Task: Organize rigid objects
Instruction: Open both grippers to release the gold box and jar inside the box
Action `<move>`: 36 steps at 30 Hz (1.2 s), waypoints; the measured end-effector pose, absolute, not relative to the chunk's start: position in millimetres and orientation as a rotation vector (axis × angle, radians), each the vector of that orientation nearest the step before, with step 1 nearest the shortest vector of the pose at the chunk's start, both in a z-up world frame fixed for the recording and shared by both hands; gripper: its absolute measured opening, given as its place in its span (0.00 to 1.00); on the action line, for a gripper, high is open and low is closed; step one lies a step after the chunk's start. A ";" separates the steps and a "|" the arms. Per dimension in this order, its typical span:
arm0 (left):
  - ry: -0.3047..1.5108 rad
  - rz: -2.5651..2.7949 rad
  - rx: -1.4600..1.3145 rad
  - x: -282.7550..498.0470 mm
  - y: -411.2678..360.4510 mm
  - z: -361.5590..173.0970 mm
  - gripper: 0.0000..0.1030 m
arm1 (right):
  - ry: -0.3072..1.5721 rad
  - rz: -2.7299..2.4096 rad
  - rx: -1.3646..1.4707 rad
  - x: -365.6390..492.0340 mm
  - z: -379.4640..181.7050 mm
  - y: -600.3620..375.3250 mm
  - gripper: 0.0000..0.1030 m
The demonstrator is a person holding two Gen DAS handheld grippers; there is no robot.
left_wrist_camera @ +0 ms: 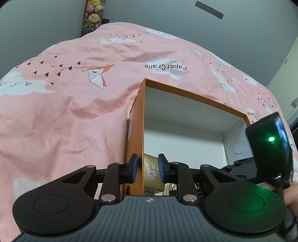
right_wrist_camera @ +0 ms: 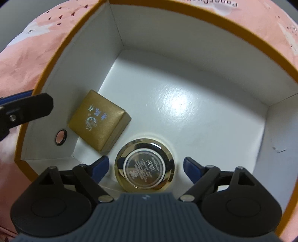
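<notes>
An orange box with a white inside lies open on a pink bedspread. My left gripper straddles its left wall, one blue pad outside and one inside, shut on that wall; its finger also shows in the right wrist view. On the floor of the orange box rest a small gold case with silver print and a round gold tin with a printed disc facing up. My right gripper points down into the box, open, with the tin between its pads and a gap on both sides.
The gold case sits in the near left corner, by a round hole in the wall. The right gripper's black body with a green light hangs over the box's right side, a hand below it. Grey walls stand behind the bed.
</notes>
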State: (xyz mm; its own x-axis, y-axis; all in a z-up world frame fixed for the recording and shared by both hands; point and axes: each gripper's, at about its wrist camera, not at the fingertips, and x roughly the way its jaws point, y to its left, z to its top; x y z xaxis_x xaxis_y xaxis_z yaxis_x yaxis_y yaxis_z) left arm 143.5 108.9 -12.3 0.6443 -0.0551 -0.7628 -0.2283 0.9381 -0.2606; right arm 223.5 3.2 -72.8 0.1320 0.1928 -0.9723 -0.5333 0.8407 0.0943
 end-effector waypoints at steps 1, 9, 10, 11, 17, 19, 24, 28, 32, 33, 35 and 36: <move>0.870 0.098 -0.357 143.7 110.2 -12.1 0.25 | 1.333 0.539 -0.305 223.2 -69.3 2.6 0.84; 0.834 0.080 -0.439 144.2 130.4 -1.0 0.25 | 1.238 0.582 -0.173 232.7 -50.3 7.0 0.50; 0.833 0.070 -0.460 145.4 133.4 -1.0 0.25 | 1.228 0.579 -0.158 235.8 -49.8 9.0 0.44; 0.836 0.060 -0.478 146.7 135.7 -1.6 0.24 | 1.218 0.575 -0.145 239.5 -49.2 11.2 0.42; 0.844 0.056 -0.498 149.8 138.6 -3.6 0.22 | 1.234 0.626 -0.052 260.4 -58.4 29.1 0.30; 0.842 0.067 -0.494 150.0 140.5 -3.3 0.22 | 1.244 0.652 -0.055 260.4 -63.6 36.2 0.25; 0.857 0.043 -0.522 150.7 142.7 -5.7 0.22 | 1.260 0.743 -0.080 254.7 -71.7 46.6 0.25; 0.864 0.040 -0.525 150.2 140.2 -7.1 0.21 | 1.272 0.805 -0.111 244.4 -68.1 47.4 0.25; 0.866 0.046 -0.530 148.8 140.3 -6.0 0.21 | 1.279 0.924 -0.168 231.3 -70.2 54.6 0.28; 0.866 0.049 -0.529 148.4 140.1 -5.7 0.21 | 1.269 0.925 -0.188 229.8 -70.4 56.6 0.28; 0.865 0.048 -0.527 147.4 139.6 -4.9 0.21 | 1.264 0.913 -0.185 228.3 -67.9 57.5 0.28; 0.864 0.046 -0.526 146.8 139.0 -4.7 0.21 | 1.262 0.899 -0.169 229.3 -66.3 55.9 0.28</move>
